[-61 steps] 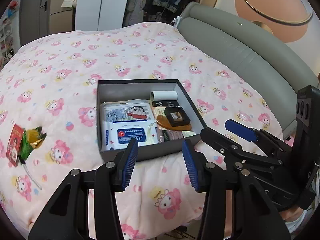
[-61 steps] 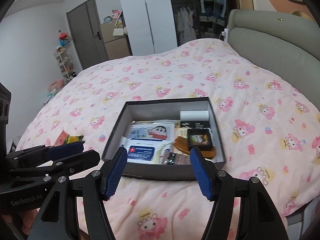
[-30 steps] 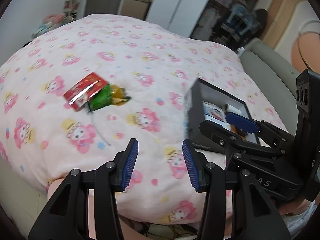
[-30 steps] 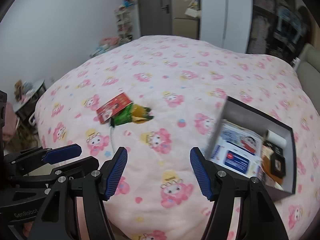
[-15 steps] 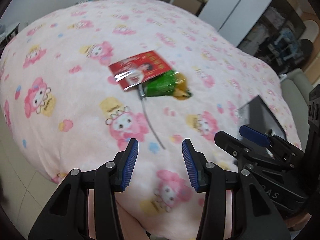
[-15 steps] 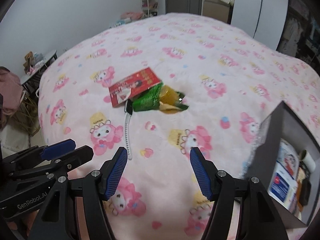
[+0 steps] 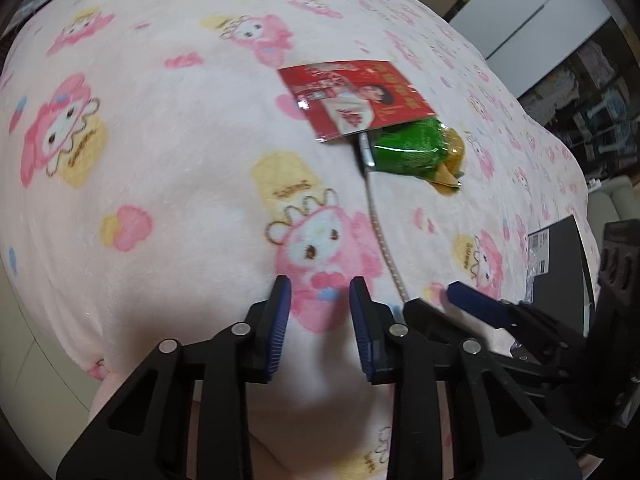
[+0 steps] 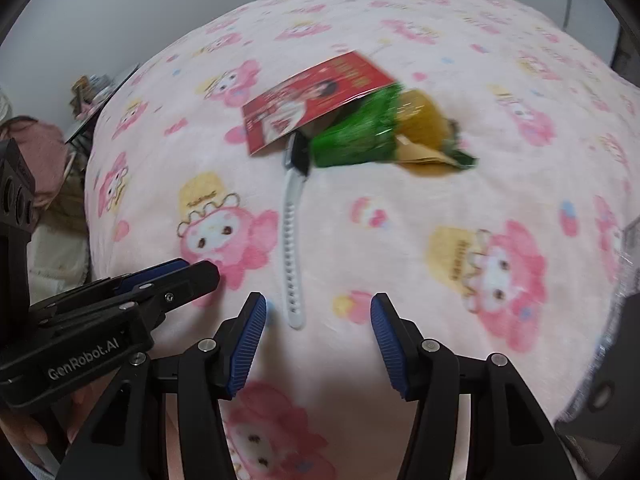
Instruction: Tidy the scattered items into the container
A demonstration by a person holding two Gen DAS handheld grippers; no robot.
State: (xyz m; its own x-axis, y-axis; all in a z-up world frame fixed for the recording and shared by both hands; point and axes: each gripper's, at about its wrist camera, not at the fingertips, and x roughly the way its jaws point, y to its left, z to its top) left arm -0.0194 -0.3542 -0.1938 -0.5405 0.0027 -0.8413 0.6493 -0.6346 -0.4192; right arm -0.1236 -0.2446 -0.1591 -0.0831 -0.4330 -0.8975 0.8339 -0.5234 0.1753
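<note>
Both tools, jaws just narrowing and gripping nothing, are nearing the white perforated watch strap (image 8: pixel 291 240) beside the red glossy packet (image 8: pixel 316 96), so pickup looks imminent.

Three packets (image 7: pixel 354 98), one watch (image 8: pixel 291 240)

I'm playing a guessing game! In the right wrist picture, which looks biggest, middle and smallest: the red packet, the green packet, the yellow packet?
Largest to smallest, as they look in the right wrist view:
1. red packet
2. green packet
3. yellow packet, though the green one partly covers it, so these two are unsure.
</note>
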